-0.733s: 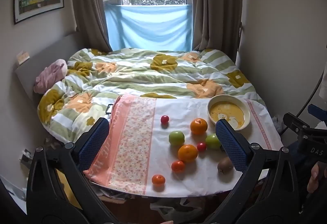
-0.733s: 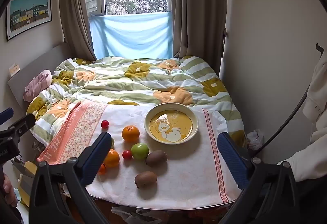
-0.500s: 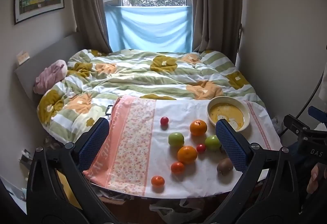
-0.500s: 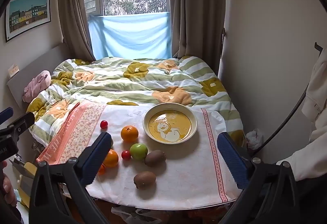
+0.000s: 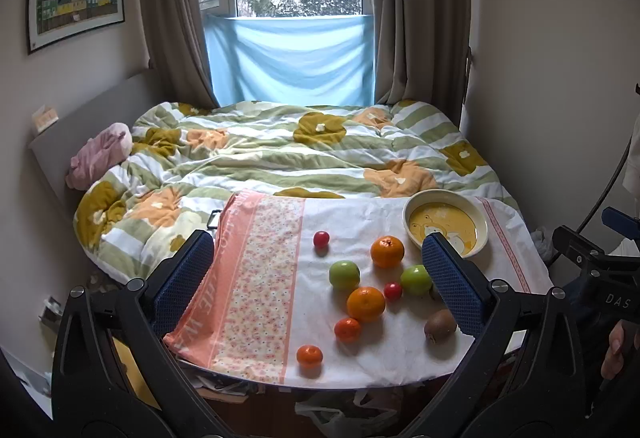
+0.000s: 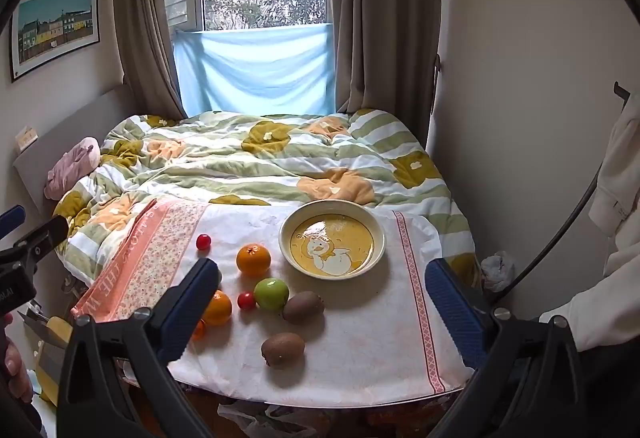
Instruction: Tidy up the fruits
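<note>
A small table with a white cloth [image 5: 360, 222] holds loose fruit: oranges [image 5: 387, 251] [image 5: 365, 303], two small tangerines [image 5: 347, 329] [image 5: 309, 355], green apples [image 5: 344, 274] [image 5: 416, 279], red cherry tomatoes [image 5: 321, 238] [image 5: 392, 290] and a kiwi [image 5: 440, 325]. A yellow bowl [image 5: 482, 216] with a duck picture stands empty at the far right. In the right wrist view I see the bowl [image 6: 286, 228], two kiwis [image 6: 303, 306] [image 6: 282, 349], a green apple [image 6: 272, 293] and an orange [image 6: 253, 259]. My left gripper [image 5: 324, 278] and right gripper [image 6: 324, 302] are open, empty, hovering before the table.
A bed with a flowered quilt [image 5: 280, 158] lies behind the table. A pink bundle [image 5: 100, 154] sits by the headboard. Walls close in at right. A plastic bag [image 5: 340, 414] lies under the table. The other gripper shows at the left edge [image 6: 24, 250].
Both grippers have eased slightly back and up, so the table sits a little lower in view. The fruit has not moved.
</note>
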Available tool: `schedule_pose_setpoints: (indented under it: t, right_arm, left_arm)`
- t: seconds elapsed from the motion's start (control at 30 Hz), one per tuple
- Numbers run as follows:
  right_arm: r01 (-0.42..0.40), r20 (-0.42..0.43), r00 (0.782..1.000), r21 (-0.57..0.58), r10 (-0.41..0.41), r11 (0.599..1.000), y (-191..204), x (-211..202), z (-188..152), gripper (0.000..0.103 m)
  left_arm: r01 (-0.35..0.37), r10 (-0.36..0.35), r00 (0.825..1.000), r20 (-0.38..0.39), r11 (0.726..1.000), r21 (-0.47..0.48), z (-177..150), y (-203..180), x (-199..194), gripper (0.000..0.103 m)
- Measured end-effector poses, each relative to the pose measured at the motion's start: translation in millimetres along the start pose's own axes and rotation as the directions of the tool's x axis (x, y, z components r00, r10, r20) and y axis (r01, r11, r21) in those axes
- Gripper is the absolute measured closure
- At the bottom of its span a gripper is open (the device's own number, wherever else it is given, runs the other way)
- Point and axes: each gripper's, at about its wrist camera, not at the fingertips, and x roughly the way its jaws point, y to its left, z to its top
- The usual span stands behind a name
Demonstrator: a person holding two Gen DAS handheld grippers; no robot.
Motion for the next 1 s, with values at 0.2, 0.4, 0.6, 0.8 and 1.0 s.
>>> schedule_pose_setpoints:
  t: [0.2, 0.4, 0.6, 0.8, 1.0]
  right_arm:
    - [0.0, 0.0, 1.0, 0.001, 0.0, 1.0, 0.0, -0.4, -0.4, 0.0]
    - [-0.002, -0.001, 1.0, 0.0, 0.002, 1.0, -0.5, -0.3, -0.6, 0.0]
    - [-0.002, 0.0, 1.0, 0.001, 0.002, 1.0, 1.7, 0.8, -1.3, 0.0]
    - [-0.004, -0.003, 1.0, 0.001, 0.004, 1.0, 2.9, -0.8, -4.6, 0.0]
    - [-0.002, -0.004, 1.0, -0.001, 0.002, 1.0, 2.6, -0.4, -3.7, 0.0]
  left_arm:
    - [-0.001, 0.001, 1.0, 0.002, 1.0, 0.001, -0.5, -0.2, -0.1, 0.0]
    - [0.0, 0.0, 1.0, 0.004, 1.0, 0.001, -1.0, -0.7, -1.0, 0.0]
    - [-0.002, 0.002, 1.0, 0.003, 1.0, 0.0, -0.1, -0.8, -2.9, 0.0]
    - [-0.002, 0.002, 1.0, 0.003, 1.0, 0.002, -0.7, -0.1, -2.9, 0.0]
    - [0.0, 0.0, 1.0, 0.002, 1.0, 0.002, -0.4, 0.8, -2.2, 0.0]
